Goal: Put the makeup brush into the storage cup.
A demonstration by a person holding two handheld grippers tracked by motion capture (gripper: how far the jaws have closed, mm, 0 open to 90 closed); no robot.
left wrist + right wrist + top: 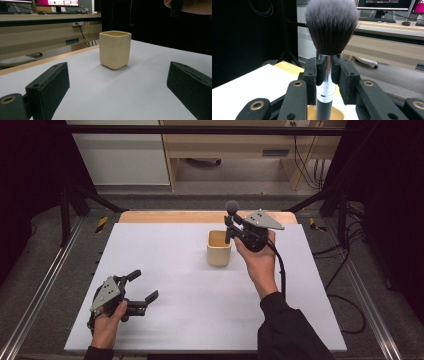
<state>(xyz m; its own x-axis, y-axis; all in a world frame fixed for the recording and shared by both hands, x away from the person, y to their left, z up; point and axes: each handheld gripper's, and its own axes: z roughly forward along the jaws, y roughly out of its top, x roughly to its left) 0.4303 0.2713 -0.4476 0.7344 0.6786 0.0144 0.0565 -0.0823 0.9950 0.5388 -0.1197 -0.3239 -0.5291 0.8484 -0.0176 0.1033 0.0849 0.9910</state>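
Nearest the person's edge, at roughly eight o'clock on the white rectangular table top point(200, 320), the left gripper point(142, 287) rests low in the hand with its jaws spread wide and nothing between them; the left gripper view confirms both black pads standing far apart over bare surface. It plays no part in the work in hand and is best left parked there.

Further out, near one o'clock of the table's centre, the right gripper point(229, 227) is closed on the chrome collar of a black-handled make-up brush with a dense grey dome of bristles point(332, 25). In the right gripper view the pads clamp the collar from both sides, the brush stands upright with bristles uppermost, and the handle's lower end hangs inside the mouth of the cream square ceramic cup point(219, 249) directly below.

Judgement: the step is seating the brush in the cup, handle down. To do it well, keep the handle vertical and centred over the opening, lower until the base meets the cup floor, and only then ease the jaws apart. Releasing early risks the brush dropping and tipping the light cup; drifting towards the twelve o'clock rim risks a knock. Withdraw the gripper sideways, clear of the bristles
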